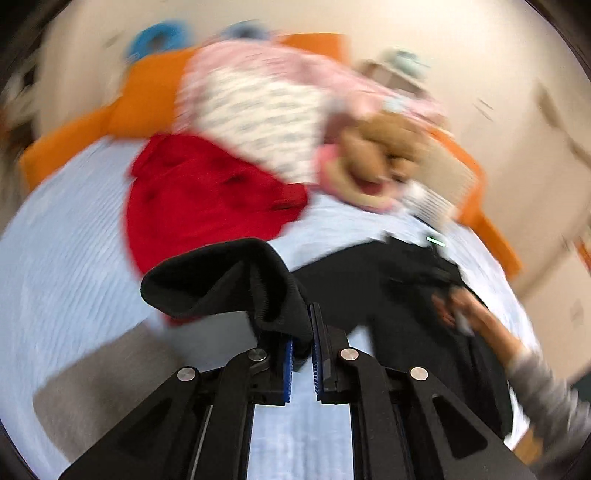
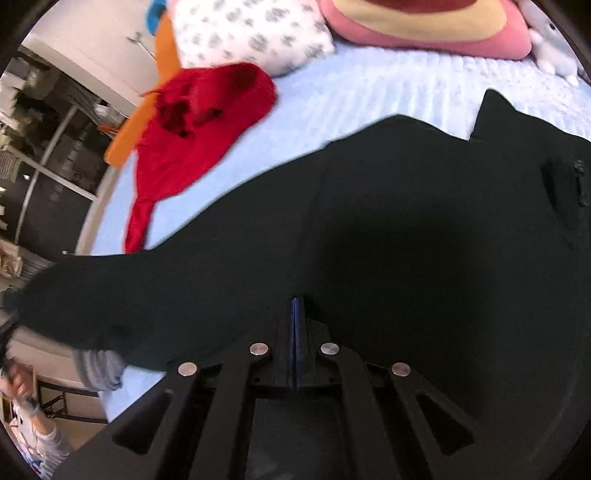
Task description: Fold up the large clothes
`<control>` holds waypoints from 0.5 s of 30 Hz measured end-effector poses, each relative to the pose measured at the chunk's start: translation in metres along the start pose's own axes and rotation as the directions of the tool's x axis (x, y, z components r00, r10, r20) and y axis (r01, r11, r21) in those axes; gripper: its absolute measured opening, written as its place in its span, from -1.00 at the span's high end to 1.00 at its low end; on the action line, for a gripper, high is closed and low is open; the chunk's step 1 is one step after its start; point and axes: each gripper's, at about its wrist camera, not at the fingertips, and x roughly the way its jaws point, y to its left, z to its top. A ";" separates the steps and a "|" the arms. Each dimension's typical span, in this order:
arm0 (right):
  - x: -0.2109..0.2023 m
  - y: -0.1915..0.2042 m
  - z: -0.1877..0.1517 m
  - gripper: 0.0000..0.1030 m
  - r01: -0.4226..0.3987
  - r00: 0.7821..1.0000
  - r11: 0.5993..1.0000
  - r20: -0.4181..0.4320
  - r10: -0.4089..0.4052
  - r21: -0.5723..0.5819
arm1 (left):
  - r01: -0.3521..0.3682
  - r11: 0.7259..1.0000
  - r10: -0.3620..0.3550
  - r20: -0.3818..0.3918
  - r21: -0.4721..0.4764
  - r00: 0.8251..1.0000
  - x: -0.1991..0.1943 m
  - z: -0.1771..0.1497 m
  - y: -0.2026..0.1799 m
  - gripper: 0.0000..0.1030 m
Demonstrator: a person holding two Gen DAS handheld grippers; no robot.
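Note:
A large black garment (image 2: 388, 206) lies spread on the light blue bed (image 2: 369, 96). My left gripper (image 1: 303, 332) is shut on its ribbed black cuff (image 1: 236, 280) and holds it lifted above the sheet (image 1: 74, 258); the body of the garment (image 1: 369, 288) trails to the right. My right gripper (image 2: 296, 314) is shut, its jaws pressed together over the garment's near edge; whether cloth sits between them is hidden. A red garment (image 1: 195, 199) lies crumpled further back, also in the right wrist view (image 2: 192, 125).
A patterned white pillow (image 1: 258, 110), a pink blanket (image 1: 280, 62) and a brown plush toy (image 1: 376, 158) lie at the bed's head. An orange bed frame (image 1: 147, 96) rims the mattress. A pink cushion (image 2: 424, 29) sits at the back. The person's sleeve (image 1: 539, 391) shows on the right.

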 end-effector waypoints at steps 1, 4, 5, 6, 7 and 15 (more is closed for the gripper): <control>0.005 -0.003 0.003 0.98 0.000 1.000 1.000 -0.016 0.000 0.006 | 0.031 0.998 -0.031 -0.008 0.054 0.999 -0.001 0.002 -0.021 0.75; -0.001 -0.002 0.012 0.99 0.037 0.999 0.999 -0.009 -0.037 -0.013 | 0.142 0.963 -0.126 -0.085 0.228 0.988 0.005 -0.002 -0.093 0.75; -0.006 -0.004 0.015 0.98 0.076 0.997 0.997 0.008 -0.076 -0.011 | 0.163 0.947 -0.139 -0.104 0.276 0.985 0.009 -0.006 -0.115 0.75; -0.009 -0.006 0.018 0.98 0.097 0.995 0.995 0.018 -0.097 0.000 | 0.195 0.924 -0.161 -0.129 0.329 0.978 0.015 -0.012 -0.143 0.75; -0.011 -0.009 0.021 0.98 0.097 0.995 0.995 0.020 -0.097 0.012 | 0.221 0.905 -0.179 -0.146 0.364 0.973 0.019 -0.019 -0.162 0.75; -0.006 -0.025 0.035 0.98 0.052 0.997 0.999 -0.054 -0.052 0.006 | 0.437 0.643 -0.329 -0.289 0.629 0.899 0.054 -0.108 -0.296 0.75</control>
